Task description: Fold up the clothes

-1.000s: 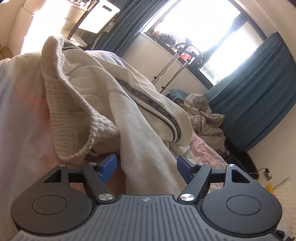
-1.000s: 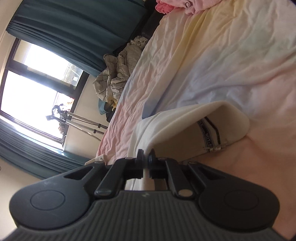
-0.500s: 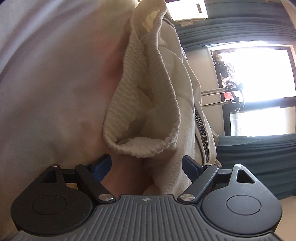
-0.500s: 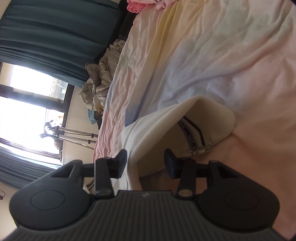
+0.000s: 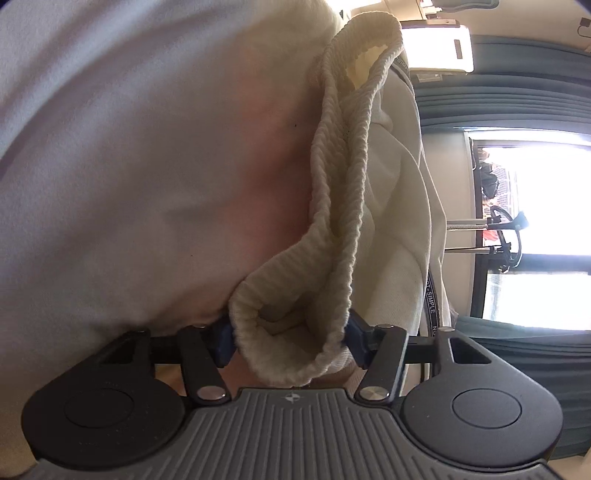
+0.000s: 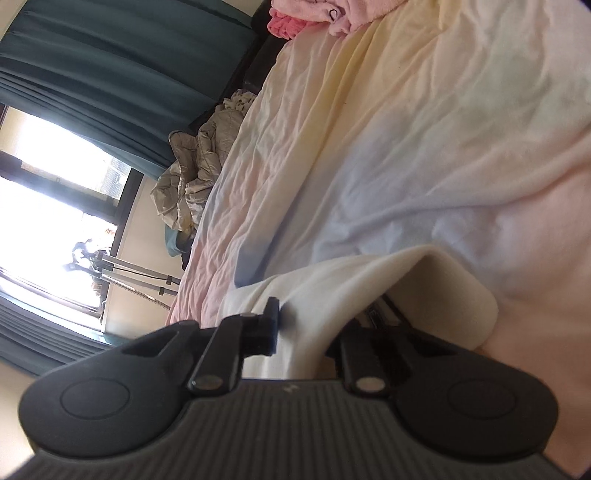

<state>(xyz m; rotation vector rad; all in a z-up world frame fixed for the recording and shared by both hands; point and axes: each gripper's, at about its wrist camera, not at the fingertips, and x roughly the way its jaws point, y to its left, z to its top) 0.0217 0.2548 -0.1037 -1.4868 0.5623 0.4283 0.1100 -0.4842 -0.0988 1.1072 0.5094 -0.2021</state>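
Observation:
A cream sweatshirt with a black lettered tape stripe lies on the pastel bedsheet [image 6: 424, 155]. In the left wrist view its ribbed hem [image 5: 332, 229] hangs down between the blue pads of my left gripper [image 5: 288, 339], which is open around the hem's folded end. In the right wrist view a smooth fold of the same sweatshirt [image 6: 332, 291] sits between the fingers of my right gripper [image 6: 310, 332], which is open wide. The right finger is partly hidden by the cloth.
A crumpled grey-beige garment pile [image 6: 195, 184] lies at the bed's far edge. Pink clothes [image 6: 314, 14] lie at the top. Teal curtains [image 6: 110, 74] and a bright window [image 5: 535, 229] are behind, with a metal stand [image 6: 129, 277] by the wall.
My right gripper went from shut on the sweatshirt fold to wide open. My left gripper rolled and moved in until the ribbed hem sits between its open pads.

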